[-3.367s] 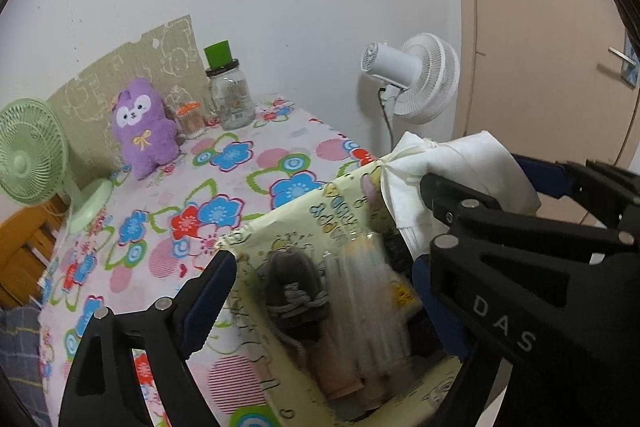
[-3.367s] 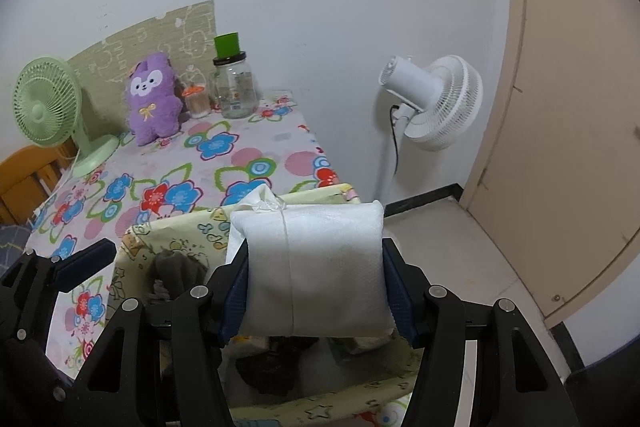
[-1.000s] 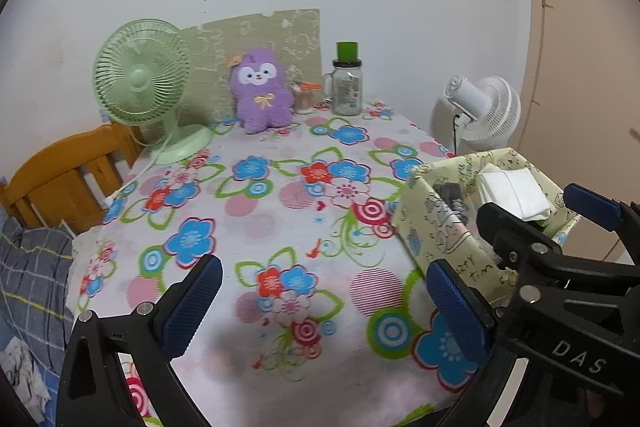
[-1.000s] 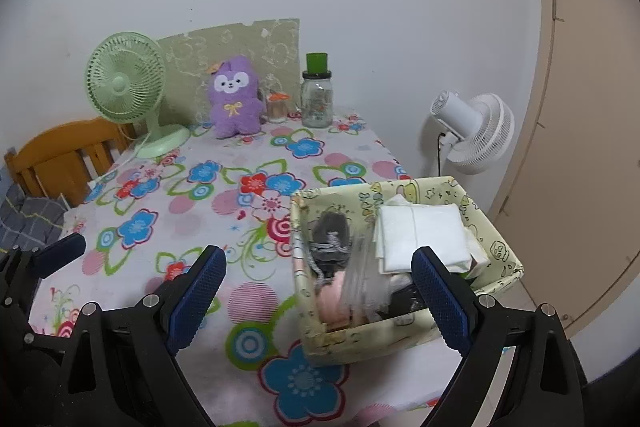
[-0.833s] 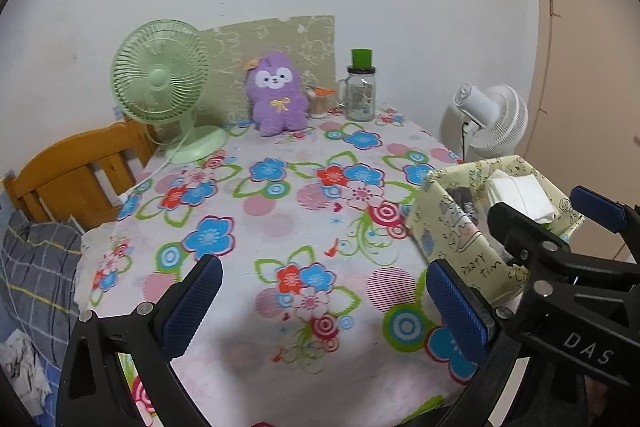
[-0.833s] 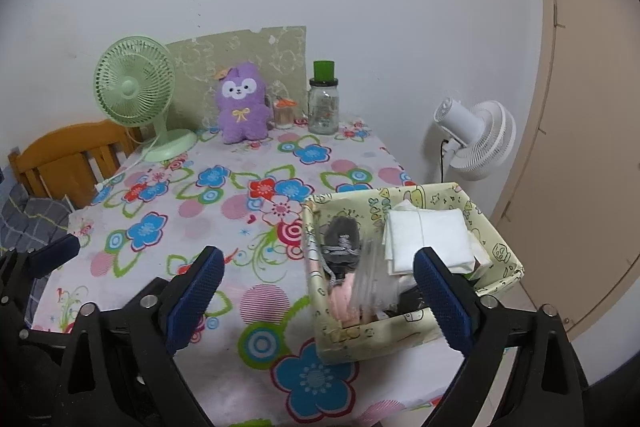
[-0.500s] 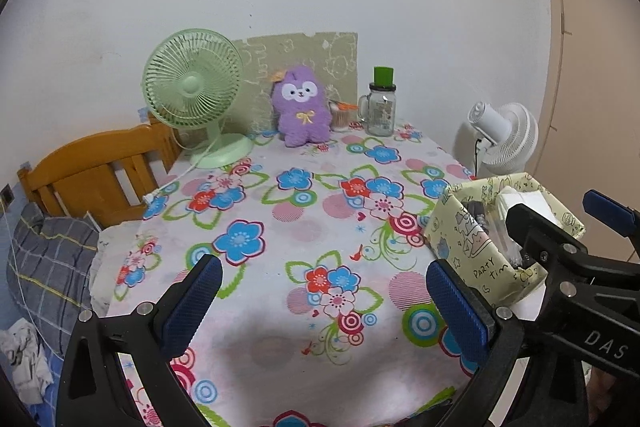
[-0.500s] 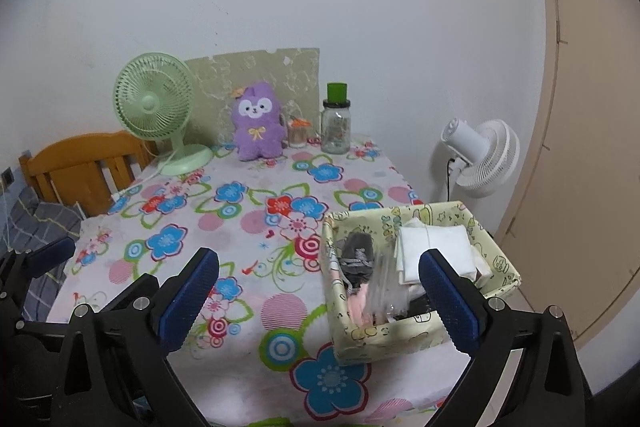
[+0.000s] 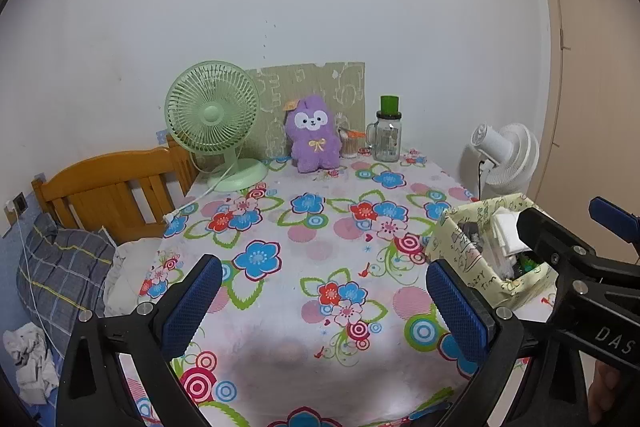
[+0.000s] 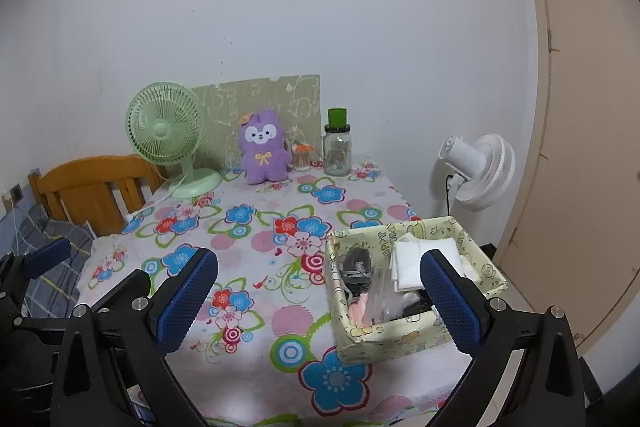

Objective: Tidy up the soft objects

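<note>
A yellow patterned fabric box (image 10: 480,269) stands at the table's front right corner; it also shows in the left wrist view (image 9: 460,247). It holds a folded white cloth (image 10: 416,259), a grey knitted item (image 10: 356,267), a pink item and clear bags. A purple plush toy (image 10: 263,147) sits at the back of the table, seen too in the left wrist view (image 9: 313,137). My left gripper (image 9: 320,303) is open and empty above the table's near edge. My right gripper (image 10: 320,301) is open and empty, left of and above the box.
A green desk fan (image 10: 166,131), a jar with a green lid (image 10: 337,143) and a small cup stand at the back of the flowered tablecloth (image 10: 256,227). A white floor fan (image 10: 478,171) and a door are on the right, a wooden bed frame (image 9: 108,187) on the left.
The right gripper let go of the white cloth, which now lies in the box. Both grippers have drawn back and up from the table, so the whole table shows.
</note>
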### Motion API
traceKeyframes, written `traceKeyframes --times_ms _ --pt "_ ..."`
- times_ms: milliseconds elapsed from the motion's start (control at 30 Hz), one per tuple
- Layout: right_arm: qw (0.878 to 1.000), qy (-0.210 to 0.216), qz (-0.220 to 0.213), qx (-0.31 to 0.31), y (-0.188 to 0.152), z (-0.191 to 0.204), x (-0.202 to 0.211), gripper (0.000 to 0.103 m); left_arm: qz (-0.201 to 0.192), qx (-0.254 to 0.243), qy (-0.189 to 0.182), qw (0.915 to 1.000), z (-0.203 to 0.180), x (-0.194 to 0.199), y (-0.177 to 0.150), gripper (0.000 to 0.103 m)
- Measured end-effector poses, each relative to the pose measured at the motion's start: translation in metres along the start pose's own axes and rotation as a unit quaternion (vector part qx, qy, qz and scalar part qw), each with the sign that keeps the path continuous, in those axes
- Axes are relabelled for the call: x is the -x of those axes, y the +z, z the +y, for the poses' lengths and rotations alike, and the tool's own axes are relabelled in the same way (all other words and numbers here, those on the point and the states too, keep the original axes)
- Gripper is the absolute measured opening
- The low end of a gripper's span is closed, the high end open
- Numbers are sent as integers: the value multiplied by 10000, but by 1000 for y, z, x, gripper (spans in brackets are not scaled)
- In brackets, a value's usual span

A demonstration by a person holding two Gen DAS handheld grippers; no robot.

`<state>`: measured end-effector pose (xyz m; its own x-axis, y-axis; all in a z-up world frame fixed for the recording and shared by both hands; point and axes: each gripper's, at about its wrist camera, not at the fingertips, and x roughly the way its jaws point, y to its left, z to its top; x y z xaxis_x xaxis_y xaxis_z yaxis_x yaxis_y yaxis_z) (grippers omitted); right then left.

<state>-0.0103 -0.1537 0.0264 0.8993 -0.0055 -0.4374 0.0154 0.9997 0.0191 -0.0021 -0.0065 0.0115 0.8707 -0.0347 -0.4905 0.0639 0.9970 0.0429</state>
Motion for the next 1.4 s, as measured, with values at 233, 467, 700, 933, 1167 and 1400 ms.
traceKeyframes --times_ms 233,467,700,933,1167,1400 --pt "9999 -40 -121 -31 1 -4 10 103 -131 36 58 9999 3 9 1 103" --pt "9998 -24 -174 -90 0 -7 15 103 -274 182 241 9992 11 17 1 103" --pt "9998 18 -208 -41 0 -3 19 103 -346 216 232 9989 13 22 2 103" --pt "9997 59 -218 -57 -1 -3 20 103 -380 253 210 9987 13 25 0 103" --pt "9997 62 -209 -142 -1 -5 19 103 -415 224 180 9987 12 26 1 103" --pt "9997 40 -229 -101 0 -6 19 103 -371 222 177 9989 12 25 1 103"
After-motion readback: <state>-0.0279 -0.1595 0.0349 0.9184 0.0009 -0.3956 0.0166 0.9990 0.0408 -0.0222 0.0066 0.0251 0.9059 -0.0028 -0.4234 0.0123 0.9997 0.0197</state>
